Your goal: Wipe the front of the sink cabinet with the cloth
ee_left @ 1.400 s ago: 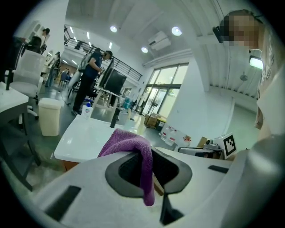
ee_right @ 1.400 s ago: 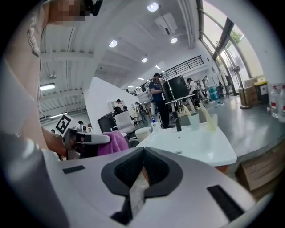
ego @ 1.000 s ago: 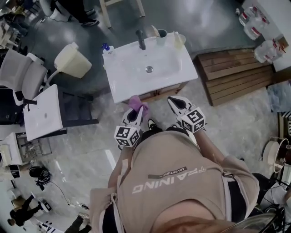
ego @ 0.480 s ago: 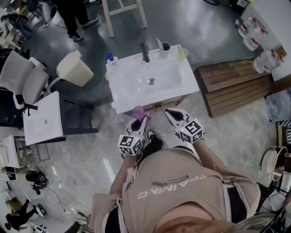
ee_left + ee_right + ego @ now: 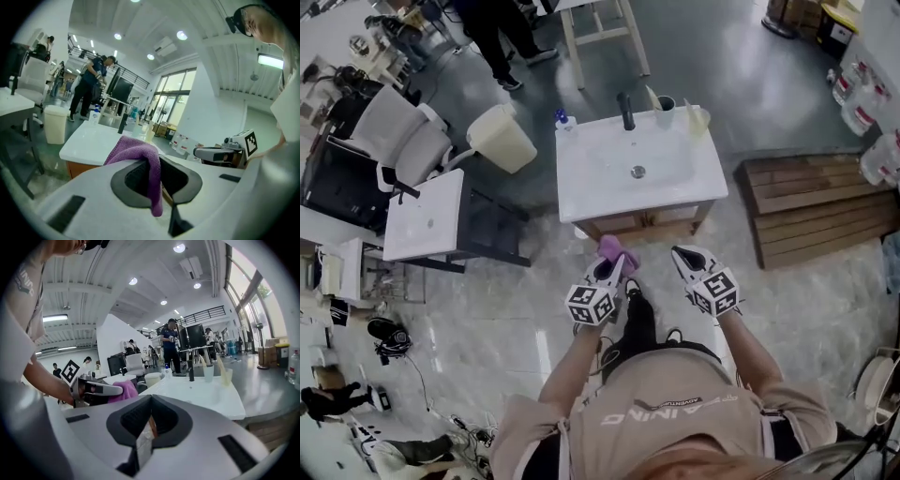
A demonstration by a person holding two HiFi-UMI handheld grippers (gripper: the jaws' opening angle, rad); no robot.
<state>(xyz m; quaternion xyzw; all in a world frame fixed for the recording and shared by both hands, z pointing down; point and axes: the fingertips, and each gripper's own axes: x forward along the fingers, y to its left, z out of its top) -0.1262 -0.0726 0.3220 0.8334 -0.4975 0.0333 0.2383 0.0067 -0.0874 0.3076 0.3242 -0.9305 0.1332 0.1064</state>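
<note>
1 gripper matters: the left gripper is clamped on the purple cloth, near the sink cabinet front; the right gripper is closed, empty. Pressing the purple cloth flat and sweeping evenly should serve best.

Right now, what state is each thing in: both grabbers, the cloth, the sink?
left gripper: shut on the purple cloth.
purple cloth: bunched, draped over the jaws.
right gripper: shut, empty.
sink: basin empty, no water visibly running.
</note>
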